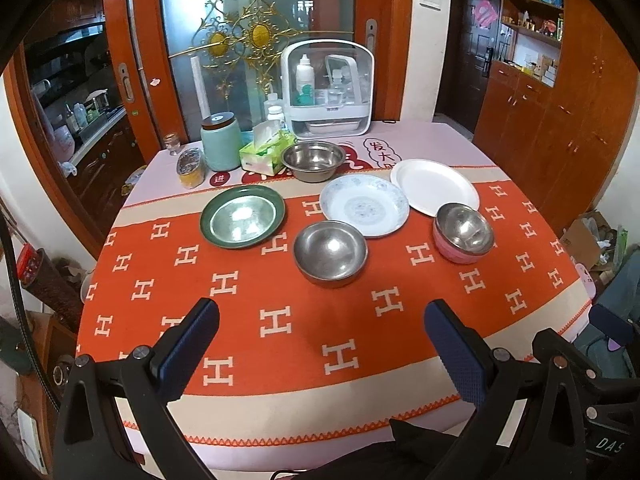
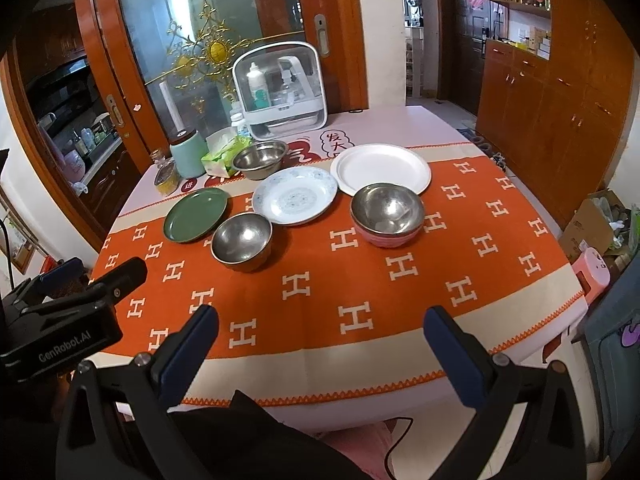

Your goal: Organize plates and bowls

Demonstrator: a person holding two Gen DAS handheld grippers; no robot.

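Three plates (image 1: 364, 204), three steel bowls (image 1: 330, 252), both tools empty

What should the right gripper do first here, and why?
Probably reach the right gripper forward to the pink bowl with the steel lining: it is the dish nearest that side, it stands alone on the orange patterned tablecloth, and both the right and the left gripper are open, holding nothing.
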